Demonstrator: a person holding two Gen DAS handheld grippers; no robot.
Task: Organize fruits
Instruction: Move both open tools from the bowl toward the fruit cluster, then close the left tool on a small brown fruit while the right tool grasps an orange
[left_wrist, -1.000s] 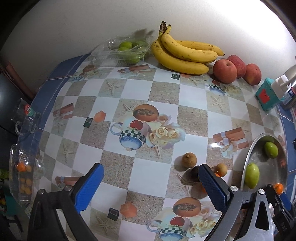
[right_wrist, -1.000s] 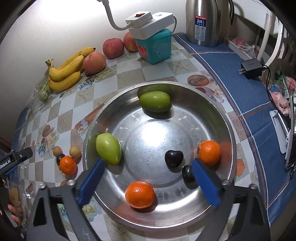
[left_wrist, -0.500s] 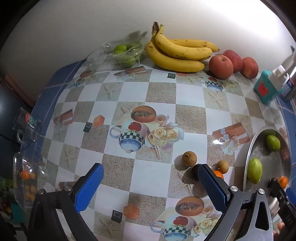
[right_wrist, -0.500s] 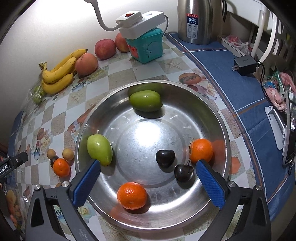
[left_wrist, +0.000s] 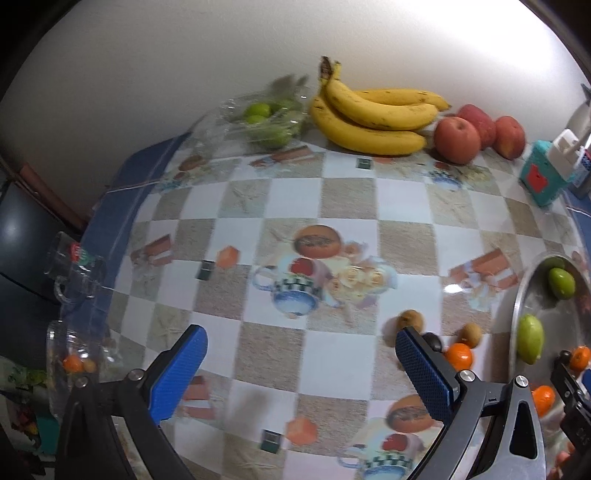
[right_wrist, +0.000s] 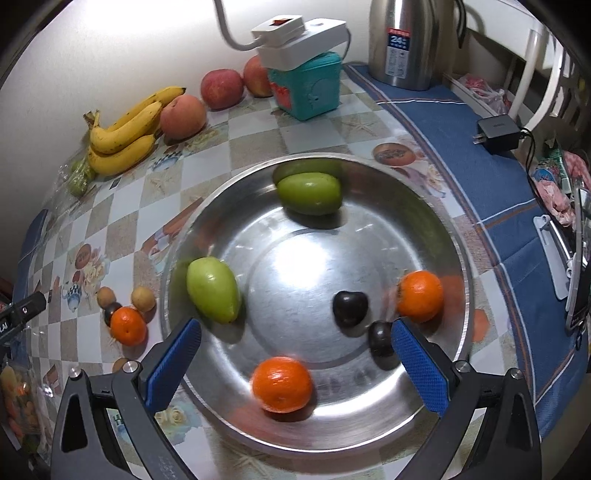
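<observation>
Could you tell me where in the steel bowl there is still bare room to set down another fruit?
The steel bowl is bare at its centre and along its right wall, above the orange. It is crowded at the lower right, where two dark fruits sit beside that orange.

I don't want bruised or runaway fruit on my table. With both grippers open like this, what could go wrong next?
1. The metal bowl is smooth and shallow; dropping more fruit in could knock the orange or the dark cherries rolling.
2. The small fruits beside the bowl sit tightly clustered, so the left gripper might nudge neighbours away when picking one.
</observation>
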